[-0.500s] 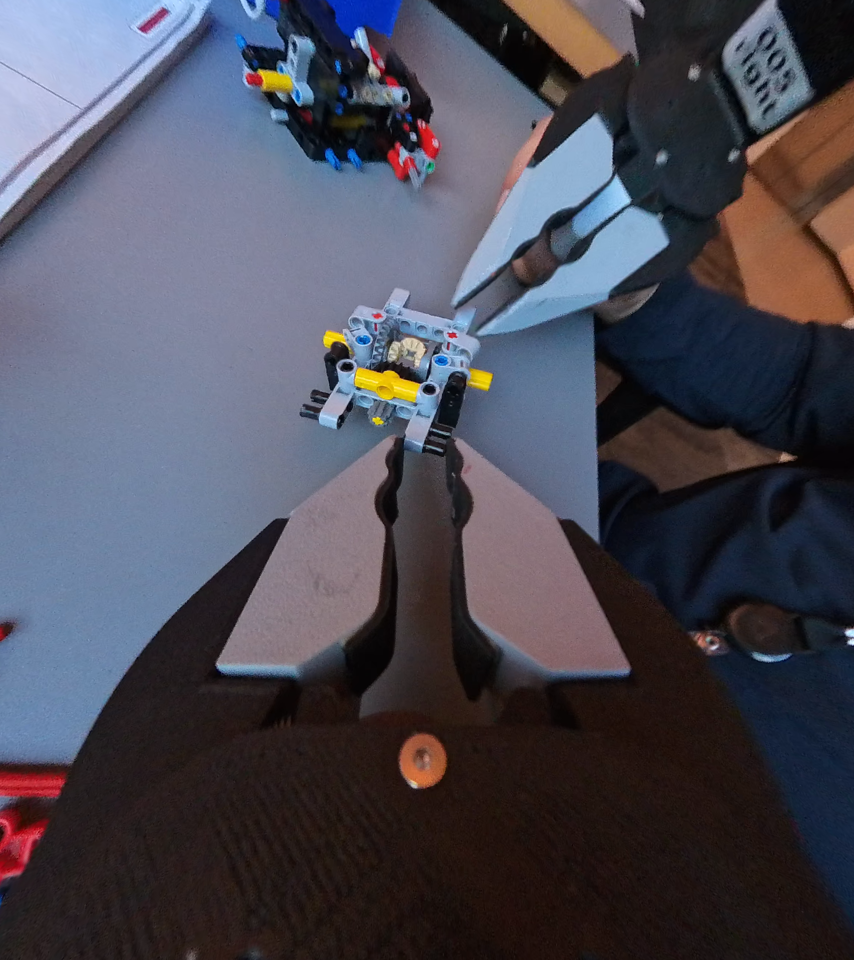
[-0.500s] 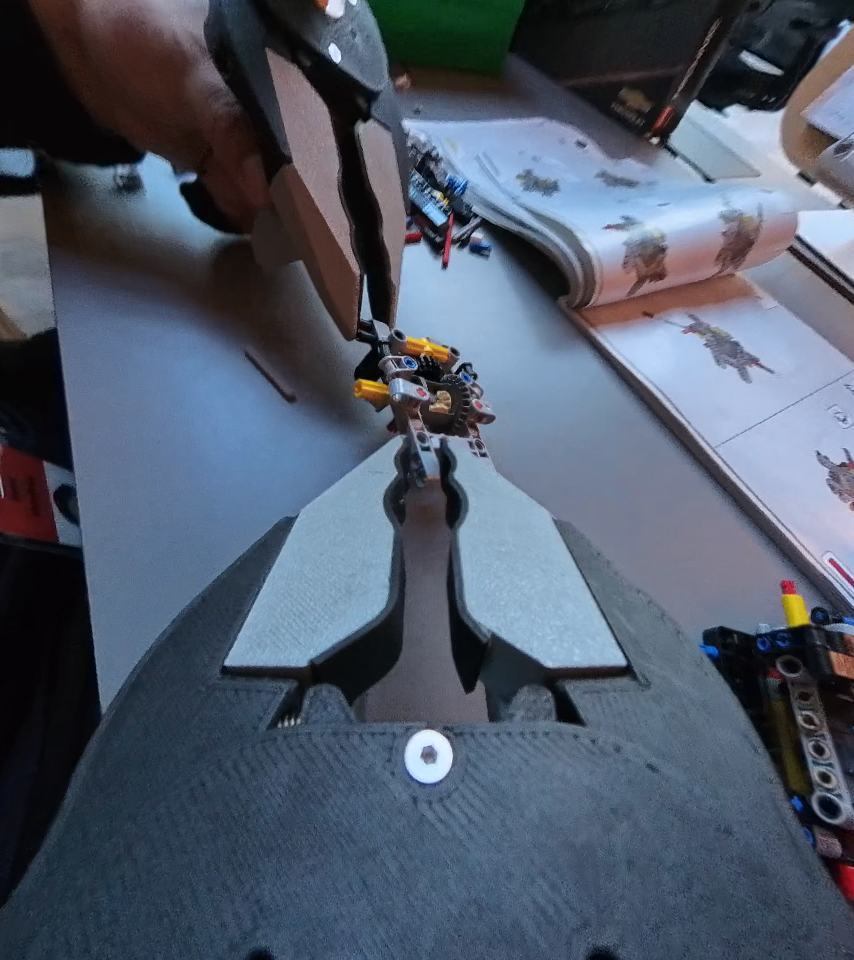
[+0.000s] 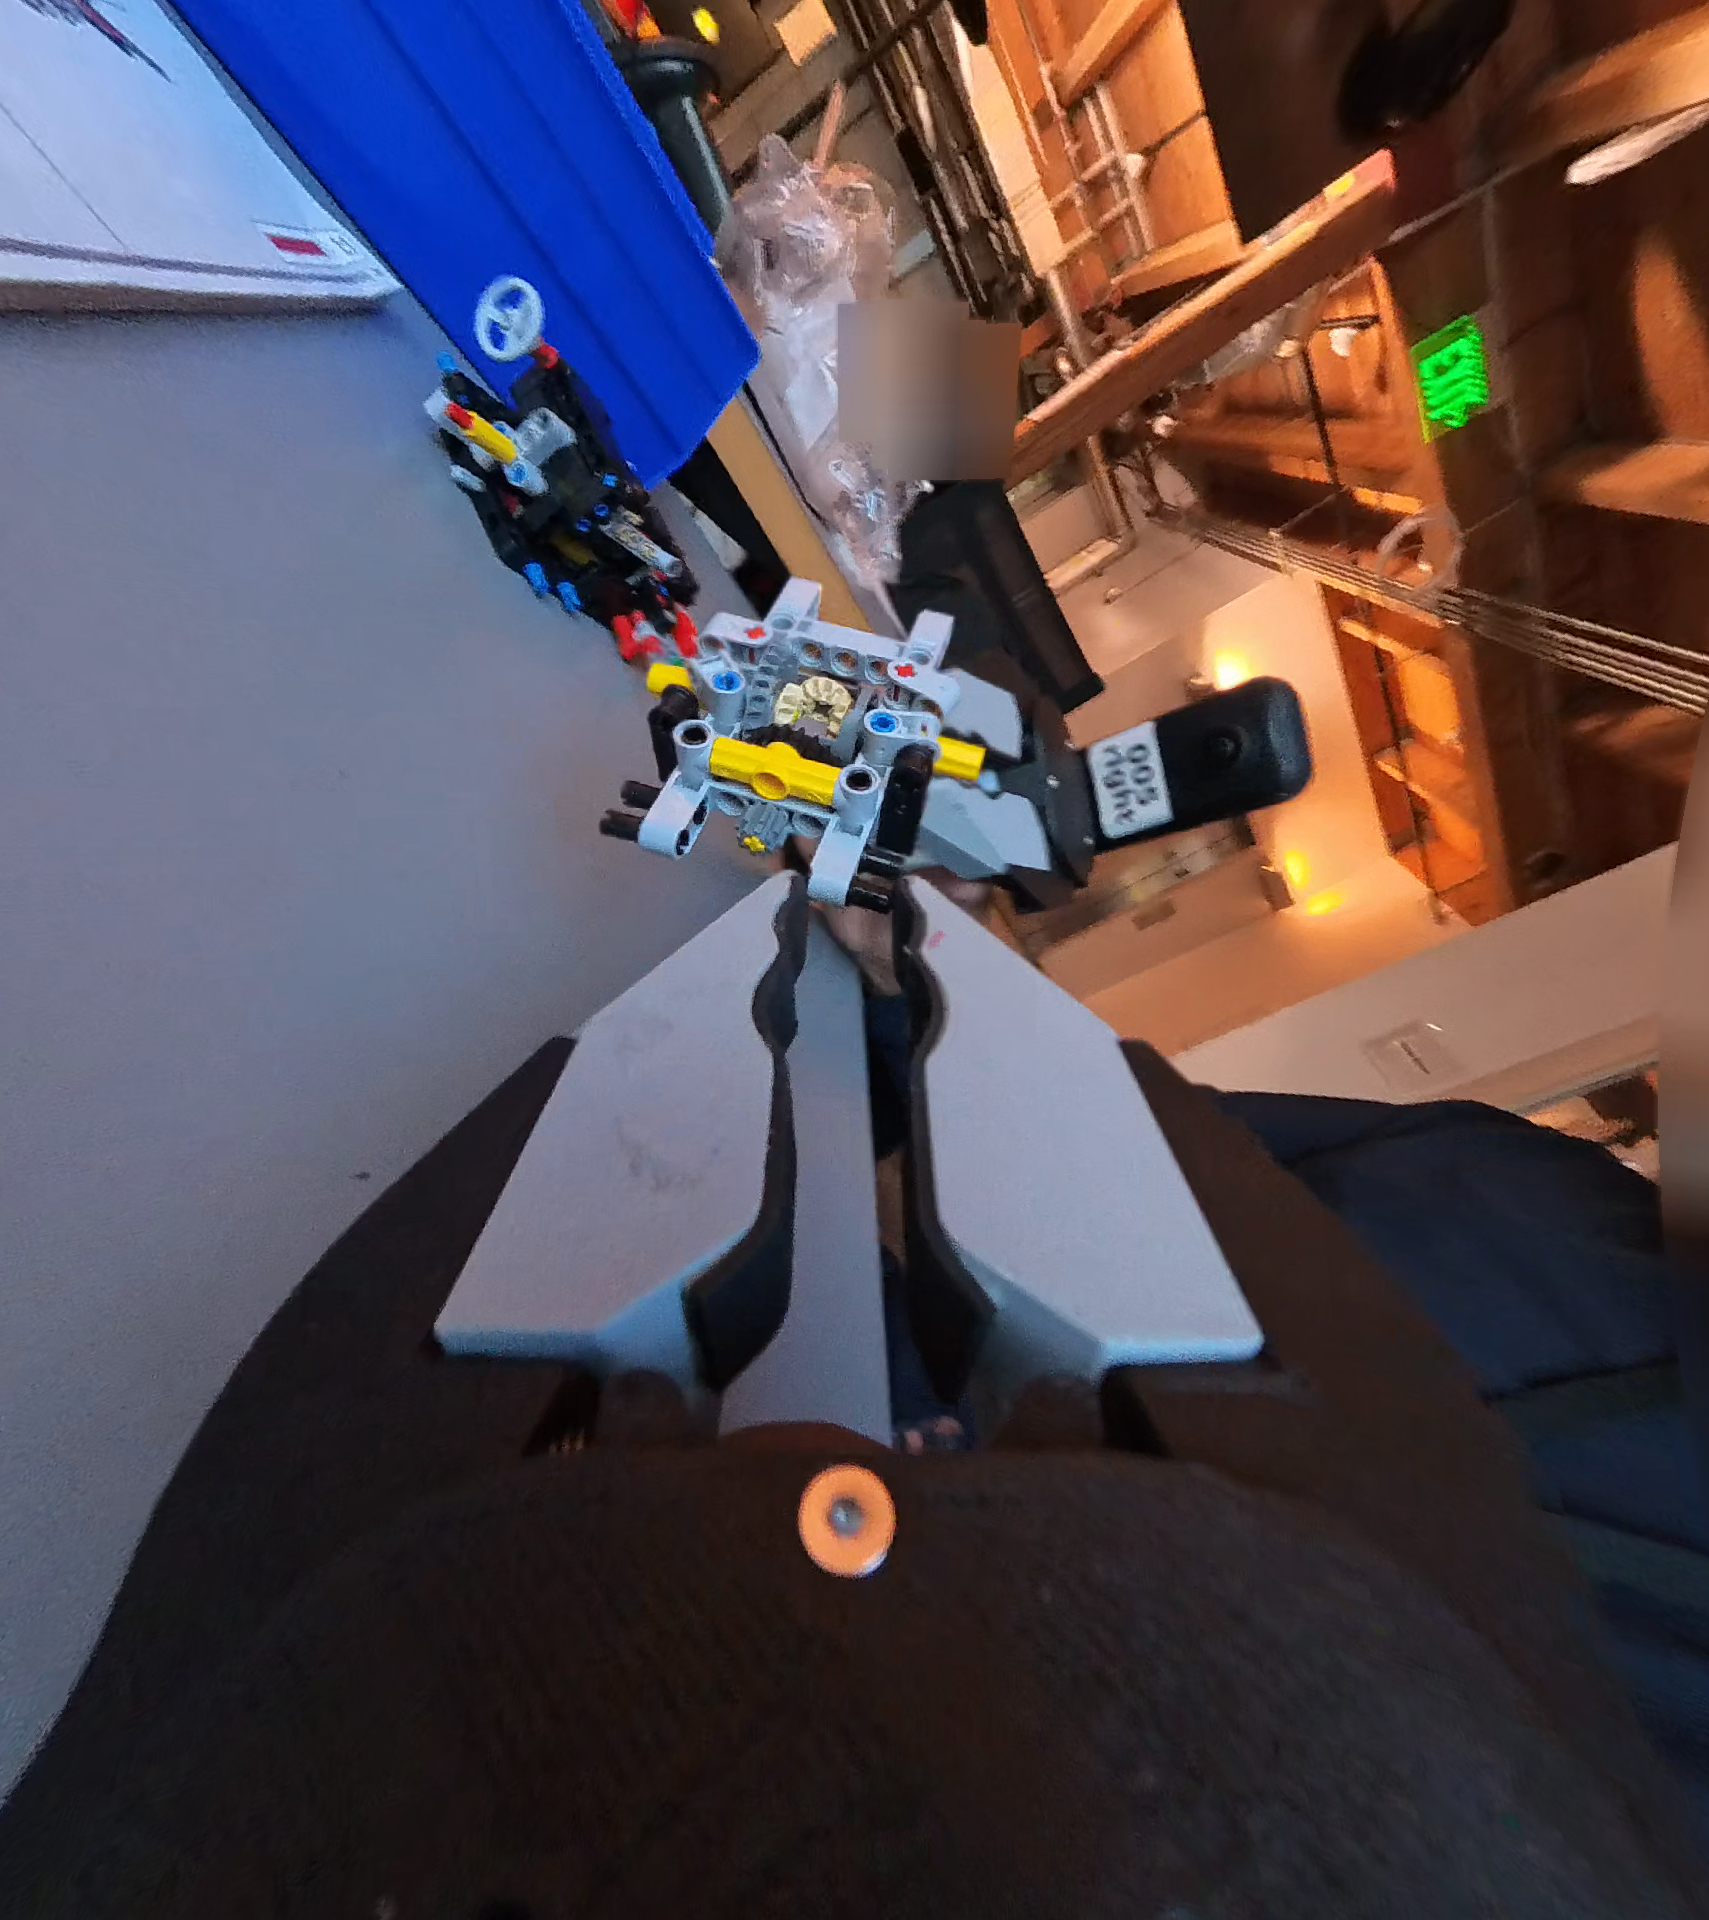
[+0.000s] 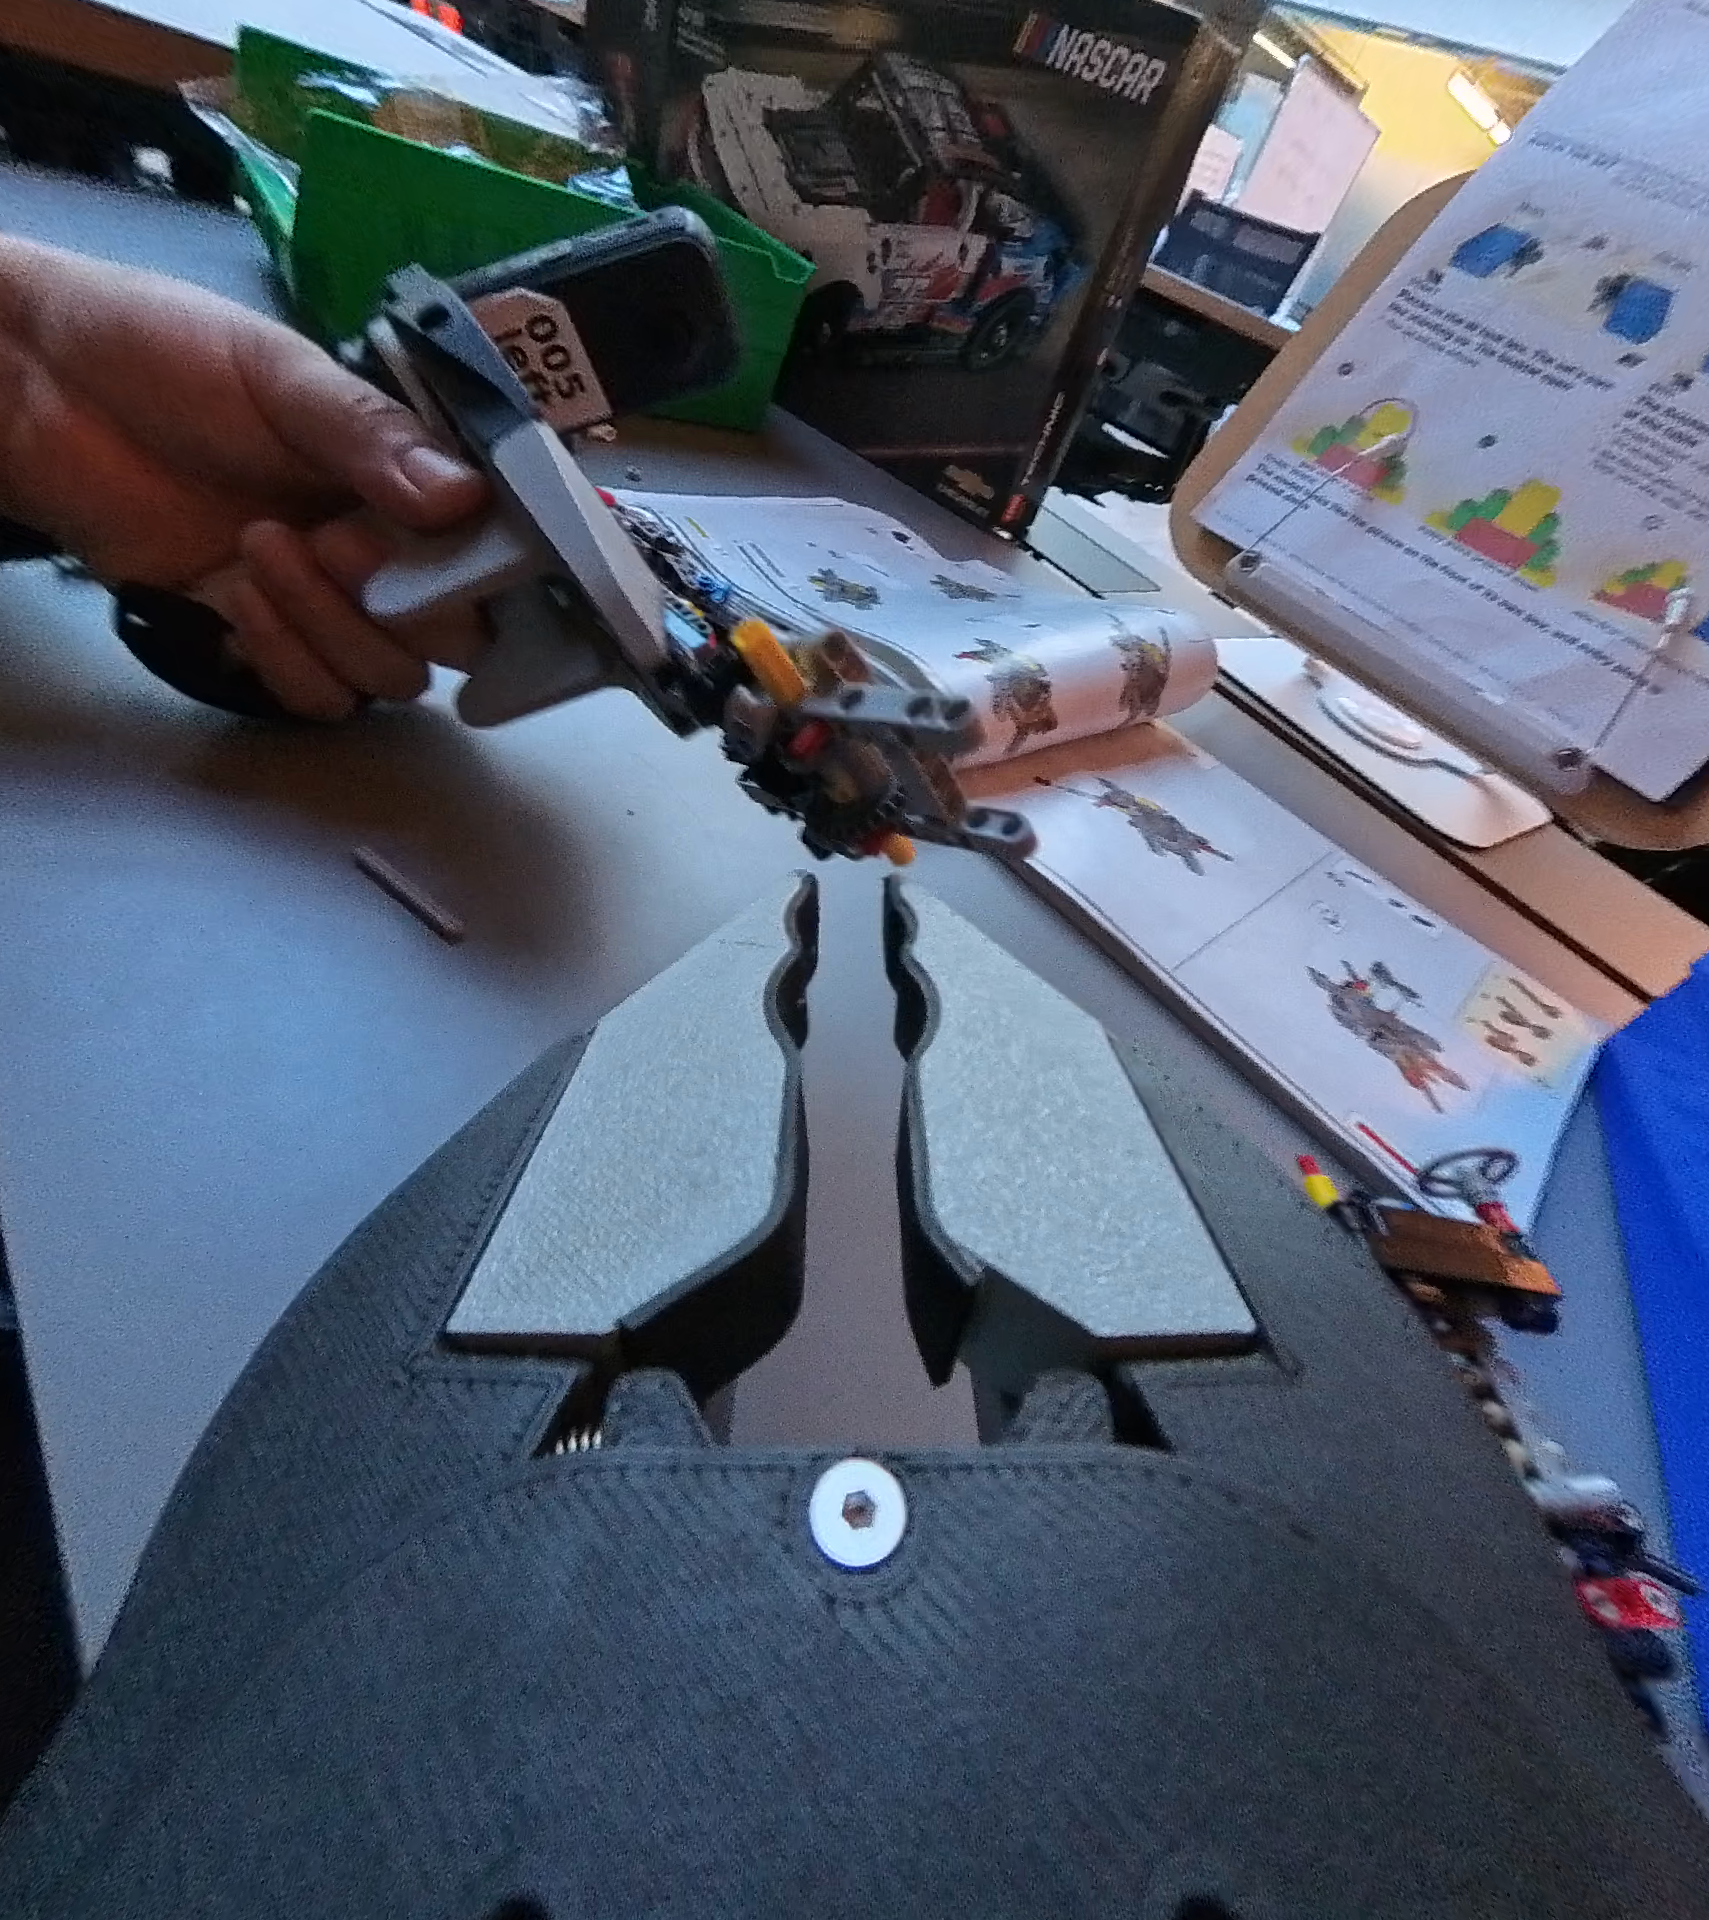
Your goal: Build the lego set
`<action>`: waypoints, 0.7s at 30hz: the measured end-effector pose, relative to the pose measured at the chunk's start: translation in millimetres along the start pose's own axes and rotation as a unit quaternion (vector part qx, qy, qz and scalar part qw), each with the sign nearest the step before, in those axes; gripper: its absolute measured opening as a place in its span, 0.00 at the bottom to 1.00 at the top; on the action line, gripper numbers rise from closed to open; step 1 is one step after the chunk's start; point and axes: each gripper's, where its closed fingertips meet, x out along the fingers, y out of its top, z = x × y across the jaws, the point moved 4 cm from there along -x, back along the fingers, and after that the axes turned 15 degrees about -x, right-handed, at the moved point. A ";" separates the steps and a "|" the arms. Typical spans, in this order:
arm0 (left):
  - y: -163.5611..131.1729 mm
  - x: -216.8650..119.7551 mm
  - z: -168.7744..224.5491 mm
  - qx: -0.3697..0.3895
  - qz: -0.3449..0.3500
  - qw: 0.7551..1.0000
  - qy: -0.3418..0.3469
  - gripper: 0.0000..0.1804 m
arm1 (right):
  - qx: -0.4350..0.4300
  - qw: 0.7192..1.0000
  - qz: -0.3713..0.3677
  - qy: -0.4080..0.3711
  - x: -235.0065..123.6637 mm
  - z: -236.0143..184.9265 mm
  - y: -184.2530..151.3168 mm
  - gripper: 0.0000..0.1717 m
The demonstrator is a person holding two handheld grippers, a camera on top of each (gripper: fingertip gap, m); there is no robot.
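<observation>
A small grey, yellow and black brick assembly with gears [image 3: 798, 748] hangs in the air above the grey table [image 3: 154, 727]. My left gripper [image 3: 850, 899] is shut on its near grey beam and black pin. The right wrist view shows the same grasp from the side, with the left gripper [image 4: 668, 665] clamped on the assembly [image 4: 850, 748] and a hand behind it. My right gripper [image 4: 848, 894] sits just below the assembly. Its fingers stand slightly apart with nothing between them. In the left wrist view its fingers [image 3: 985, 831] show behind the assembly.
A larger black brick model [image 3: 559, 509] stands beside a blue bin [image 3: 517, 177]. An open instruction booklet [image 4: 1245, 904], a printed box [image 4: 933, 239], a green bin [image 4: 476, 229] and a sheet on a stand [image 4: 1556, 416] lie beyond. A small dark stick [image 4: 408, 894] lies on the table. My hands' fingertips stand some 7 cm from each other. It is some 9 cm from my left tips to the small dark stick [image 4: 408, 894].
The left gripper has lifted the assembly off the table and tilted up. The right gripper held the assembly's grey beam before; now the assembly is out of its fingers and above them.
</observation>
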 end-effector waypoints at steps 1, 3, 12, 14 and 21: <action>1.5 0.0 -2.0 0.006 0.012 1.000 0.012 0.07 | 0.010 1.000 0.007 0.010 1.0 -2.5 2.1 0.04; 1.5 2.2 -0.3 0.003 0.029 1.000 0.009 0.07 | 0.042 0.999 0.021 0.022 4.0 -5.9 7.1 0.04; -9.5 18.4 5.2 -0.032 0.062 0.998 -0.011 0.07 | 0.105 0.994 0.040 -0.006 14.3 -3.1 17.4 0.02; -12.1 20.4 5.4 -0.043 0.064 0.997 -0.019 0.07 | 0.104 0.994 0.042 -0.008 14.0 -2.7 17.6 0.02; -18.5 25.9 8.3 -0.035 0.065 0.997 -0.013 0.07 | 0.095 0.994 0.052 -0.015 12.4 -1.9 20.2 0.02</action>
